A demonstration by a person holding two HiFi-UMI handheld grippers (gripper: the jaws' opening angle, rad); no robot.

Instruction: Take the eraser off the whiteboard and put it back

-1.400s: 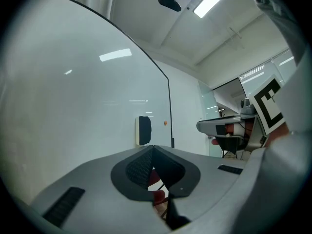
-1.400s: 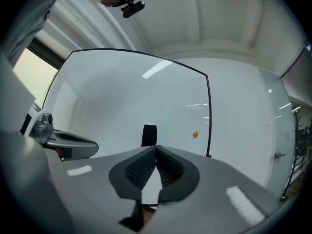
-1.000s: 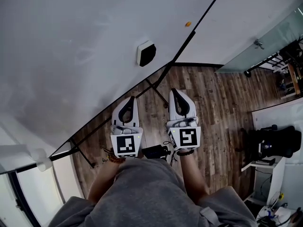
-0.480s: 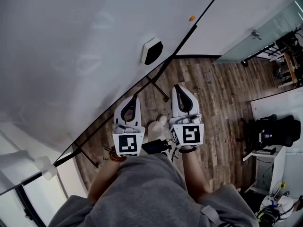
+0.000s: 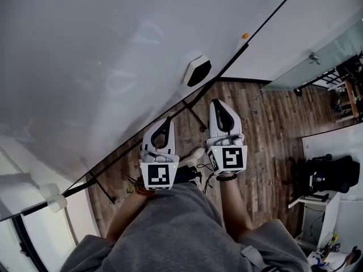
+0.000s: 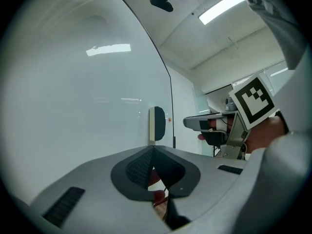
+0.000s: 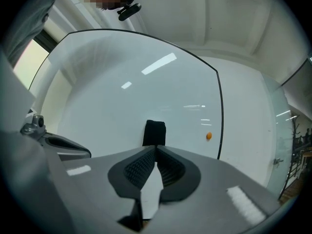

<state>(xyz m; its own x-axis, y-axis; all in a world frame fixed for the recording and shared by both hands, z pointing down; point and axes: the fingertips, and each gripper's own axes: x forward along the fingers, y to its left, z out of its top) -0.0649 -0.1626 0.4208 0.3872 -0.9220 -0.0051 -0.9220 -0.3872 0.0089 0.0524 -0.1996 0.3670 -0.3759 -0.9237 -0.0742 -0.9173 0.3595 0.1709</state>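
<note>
Whiteboard (image 5: 102,55) white, black frame. Eraser (image 5: 198,71) white, black felt. Magnet (image 5: 245,36) orange. Floor (image 5: 266,129) brown wood grain. Left gripper (image 5: 167,120), right gripper (image 5: 217,103) white, black-and-white square markers.

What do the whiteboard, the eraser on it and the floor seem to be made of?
Whiteboard: a glossy white coated surface, since light reflects off it in bright streaks. Eraser: probably a white plastic shell with a dark matte face, perhaps felt. Floor: brown wood or wood-look planks, with grain and seams showing.

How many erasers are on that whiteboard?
1. The eraser sticks to the whiteboard near its right edge, close to a small orange dot. The board runs out of view, so more may be hidden.
</note>
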